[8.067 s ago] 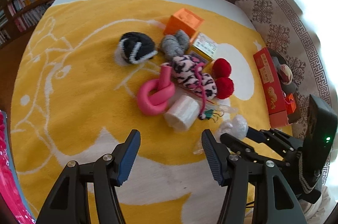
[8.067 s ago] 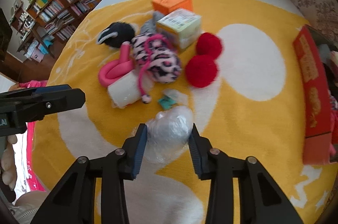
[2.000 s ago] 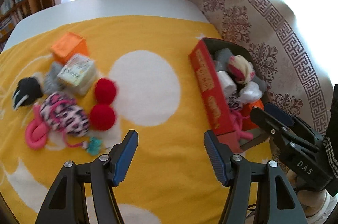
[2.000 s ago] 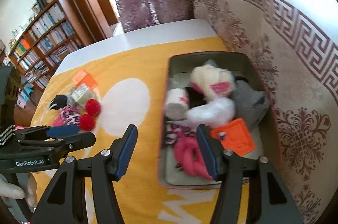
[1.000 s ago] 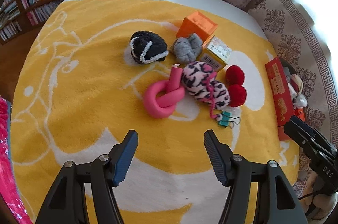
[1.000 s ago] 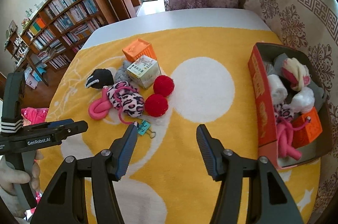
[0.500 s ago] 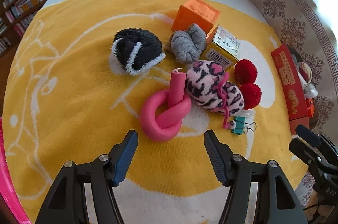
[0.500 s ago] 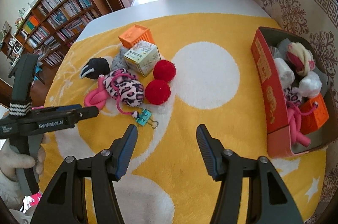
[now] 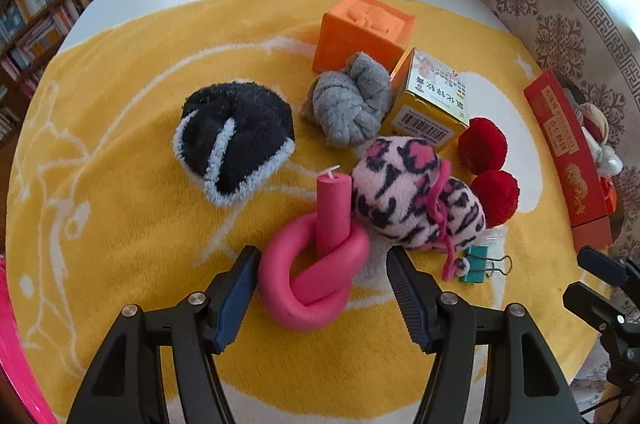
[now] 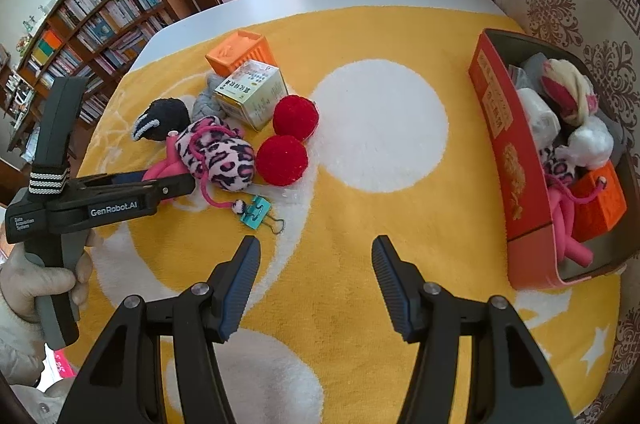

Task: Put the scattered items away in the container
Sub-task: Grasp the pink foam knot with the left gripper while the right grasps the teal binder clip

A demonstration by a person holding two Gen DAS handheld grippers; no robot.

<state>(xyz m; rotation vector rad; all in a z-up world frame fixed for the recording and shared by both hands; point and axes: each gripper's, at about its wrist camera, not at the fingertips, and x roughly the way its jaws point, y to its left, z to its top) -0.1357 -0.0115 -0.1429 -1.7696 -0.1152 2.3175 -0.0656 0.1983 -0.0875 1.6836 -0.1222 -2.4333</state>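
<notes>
- A yellow blanket with white circles and outlines covers the table; everything lies on it.
- The red container sits at the blanket's right edge in the right wrist view, well apart from the loose pile. It already holds white bundles, a cream and pink roll, an orange block and a pink rope.
- The left gripper points steeply down over the near end of the pile. Its jaws stand open with nothing clamped; the pads touch nothing.
- The right gripper hangs over bare blanket between the pile and the container, jaws apart and empty.
- A gloved hand holds the left gripper's handle at the left of the right wrist view.
- The black fuzzy sock lies up and left of the left gripper, apart from it.
- The leopard-print pouch lies just beyond the right finger of the left gripper.
- The orange cube stands at the far end of the pile, with the grey knotted sock and a yellow carton just in front of it.
- The pink knotted candle lies between the left gripper's open fingers, its wick end upright; neither pad presses it.
- Two red pompoms touch the pouch on its right.
- The teal binder clip lies just ahead of the right gripper's left fingertip, outside its jaws.
</notes>
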